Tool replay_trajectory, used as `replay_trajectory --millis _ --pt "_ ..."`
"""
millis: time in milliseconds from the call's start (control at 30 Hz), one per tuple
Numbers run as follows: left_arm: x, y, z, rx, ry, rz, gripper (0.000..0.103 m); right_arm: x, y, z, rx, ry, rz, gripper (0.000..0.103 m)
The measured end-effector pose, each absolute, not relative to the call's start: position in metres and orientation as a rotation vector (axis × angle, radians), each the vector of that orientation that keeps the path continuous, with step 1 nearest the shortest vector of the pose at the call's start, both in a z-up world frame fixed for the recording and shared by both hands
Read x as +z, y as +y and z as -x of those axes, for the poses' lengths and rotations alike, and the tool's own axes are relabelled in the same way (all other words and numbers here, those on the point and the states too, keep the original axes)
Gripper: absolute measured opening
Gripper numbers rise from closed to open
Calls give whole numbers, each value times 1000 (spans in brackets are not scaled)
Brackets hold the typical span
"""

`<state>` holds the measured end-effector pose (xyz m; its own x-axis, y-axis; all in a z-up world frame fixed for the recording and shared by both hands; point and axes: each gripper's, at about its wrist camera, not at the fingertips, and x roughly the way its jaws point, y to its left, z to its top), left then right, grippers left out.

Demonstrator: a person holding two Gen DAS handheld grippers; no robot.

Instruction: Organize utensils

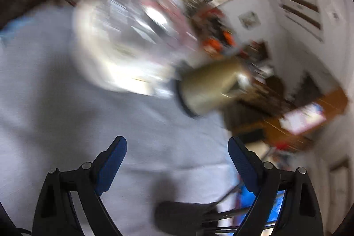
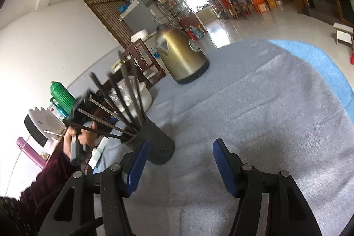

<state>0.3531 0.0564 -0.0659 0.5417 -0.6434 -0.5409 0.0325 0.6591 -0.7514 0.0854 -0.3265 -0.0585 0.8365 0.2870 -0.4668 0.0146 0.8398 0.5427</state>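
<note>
Two grippers hang over a table covered with a pale grey cloth (image 2: 254,107), and neither has anything between its blue pads. In the left wrist view the left gripper (image 1: 177,145) stands with its jaws spread wide over bare cloth; the whole picture is smeared by blur. The right gripper (image 2: 179,147) has its jaws apart too, somewhat less wide, with only cloth in the gap.

The utensils (image 2: 124,103), long dark sticks that look like chopsticks, stand fanned out in a dark round holder (image 2: 159,145). In the right wrist view the holder sits on the cloth at the near left, just beside and partly behind the right gripper's left finger (image 2: 137,167). In the left wrist view the holder (image 1: 179,216) appears at the very bottom, lying across the frame, with thin rods pointing right toward the left gripper's right finger.

A gold kettle (image 2: 181,54) with a dark base stands farther off on the cloth, well apart from the holder. It shows in the left view too (image 1: 210,87), tilted by the camera's angle. A blue edge of the table (image 2: 320,63) shows beyond the cloth at the right.

At the left of the right view, a hand (image 2: 86,136) in a dark red sleeve grips a grey handle beside the holder.
</note>
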Motion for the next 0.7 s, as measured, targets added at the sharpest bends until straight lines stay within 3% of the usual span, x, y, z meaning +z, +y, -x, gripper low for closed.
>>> replay_trajectory --millis 200,433,700 --pt "-29 95 -254 -188 775 440 93 -36 -311 -62 179 539 -533 65" --pt "0 52 -124 -49 591 -89 98 -14 -274 -41 200 541 -439 65" --pt "14 12 -54 -5 574 -249 102 8 -235 -22 155 543 -285 65"
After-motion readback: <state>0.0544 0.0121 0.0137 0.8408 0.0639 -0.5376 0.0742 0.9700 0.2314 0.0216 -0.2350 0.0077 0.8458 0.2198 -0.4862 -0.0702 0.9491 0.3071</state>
